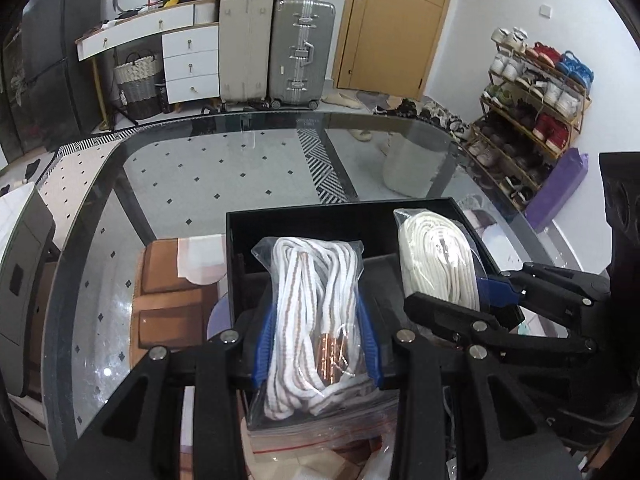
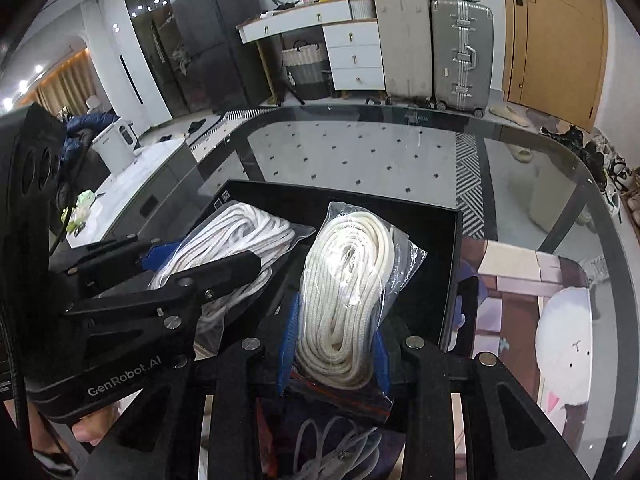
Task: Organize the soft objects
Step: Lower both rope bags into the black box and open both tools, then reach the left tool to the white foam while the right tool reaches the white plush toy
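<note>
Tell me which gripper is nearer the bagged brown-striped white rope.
Left. The left gripper clamps the bagged brown-striped white rope; the right gripper, beside it, grips the bagged plain cream rope.

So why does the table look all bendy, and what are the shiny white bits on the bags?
Left wrist view: the fisheye lens bends the glass table edge; light glints off the striped rope bag. Right wrist view: same bending, with glare on the cream rope bag.

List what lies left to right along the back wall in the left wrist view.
White drawer desk → woven laundry basket → beige hard-shell suitcase → grey ribbed suitcase → tan wooden door → wooden shoe rack.
</note>
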A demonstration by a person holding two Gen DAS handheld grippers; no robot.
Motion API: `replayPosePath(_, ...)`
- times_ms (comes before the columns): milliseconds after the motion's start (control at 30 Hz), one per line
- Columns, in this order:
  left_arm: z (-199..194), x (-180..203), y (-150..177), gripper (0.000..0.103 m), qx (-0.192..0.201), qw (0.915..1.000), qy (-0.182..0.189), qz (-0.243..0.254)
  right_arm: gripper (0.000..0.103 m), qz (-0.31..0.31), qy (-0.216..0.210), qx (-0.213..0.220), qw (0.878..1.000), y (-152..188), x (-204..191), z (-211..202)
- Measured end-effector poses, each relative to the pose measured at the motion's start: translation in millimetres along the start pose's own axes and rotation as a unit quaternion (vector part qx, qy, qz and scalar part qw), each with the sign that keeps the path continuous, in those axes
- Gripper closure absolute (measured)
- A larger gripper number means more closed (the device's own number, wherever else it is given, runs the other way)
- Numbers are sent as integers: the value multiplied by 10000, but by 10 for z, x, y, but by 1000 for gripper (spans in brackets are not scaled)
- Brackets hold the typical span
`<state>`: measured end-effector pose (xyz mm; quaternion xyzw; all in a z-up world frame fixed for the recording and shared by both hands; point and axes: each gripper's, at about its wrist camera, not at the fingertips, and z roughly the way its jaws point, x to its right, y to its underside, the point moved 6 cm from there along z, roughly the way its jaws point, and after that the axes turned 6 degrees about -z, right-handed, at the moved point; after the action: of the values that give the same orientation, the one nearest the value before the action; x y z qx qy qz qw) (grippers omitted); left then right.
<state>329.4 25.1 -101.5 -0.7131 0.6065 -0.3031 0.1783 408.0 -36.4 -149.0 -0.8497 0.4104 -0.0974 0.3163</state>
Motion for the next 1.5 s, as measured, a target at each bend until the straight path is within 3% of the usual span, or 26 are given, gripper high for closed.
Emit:
replayPosePath(267,-53,62,81,68,-144,9998,27,138,71,-17,2,-285,9996,120,-50,-75)
replayPosePath(467,-79,75,76,61,-67,9999,126,85,65,65,133,-197,9997,115,-7,-219)
replayPosePath(533,-117,77,71,54,-8,9998,169,76,64,109,75,-168,9998,109,-4,-284)
replayPosePath(633,-200,75,57,40,56,9999,118,51,53,165,77,-100,9998,127,20,-413)
replayPosePath(800,-469,63,87,18,233,9995,193,133,52,63,162,79,9998,216,15,-750)
replayPosePath(900,-634,45,153,16,296,9988,205,324,52,-7,209,101,9997,330,-17,-890)
replayPosePath(1100,-715,-111,508,16,-17,9980,97,626,52,-21,214,-101,9997,725,8,-983)
replayPosePath(1500,-676,-345,1095,16,-542,9950,-56,831,52,29,359,-759,9965,1349,125,-720)
